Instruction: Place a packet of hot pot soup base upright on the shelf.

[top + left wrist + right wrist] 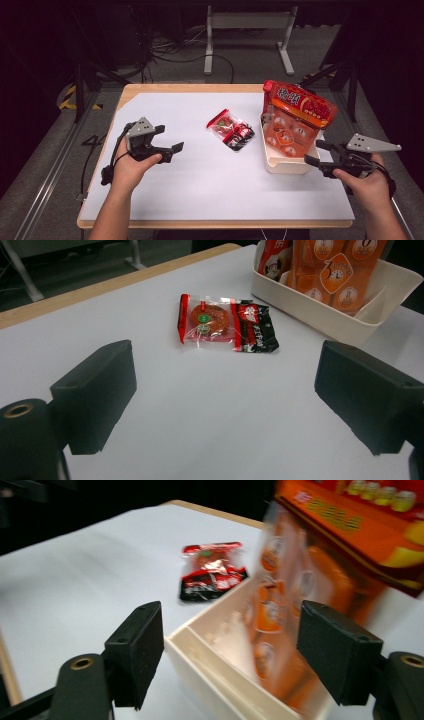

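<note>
A white bin (287, 167) at the table's right holds several orange snack packs (285, 135). A large red-and-orange bag (300, 105) leans over its far end. Two small packets lie mid-table: a clear red-edged one (222, 122) and a black-and-red one (240, 136) touching it. My left gripper (170, 138) hovers open at the left, pointing toward them, well short. In the left gripper view the clear packet (207, 320) and black packet (255, 332) lie ahead of the open left gripper (225, 400). My right gripper (317, 152) is open beside the bin's near right corner, holding nothing. The right gripper view shows the bin (200, 670) past the right gripper (230, 655).
The table (200, 195) has a white top with a wooden edge. Its front and left parts are bare. Beyond the far edge, on the grey floor, are a metal frame (247, 30), cables and dark stands.
</note>
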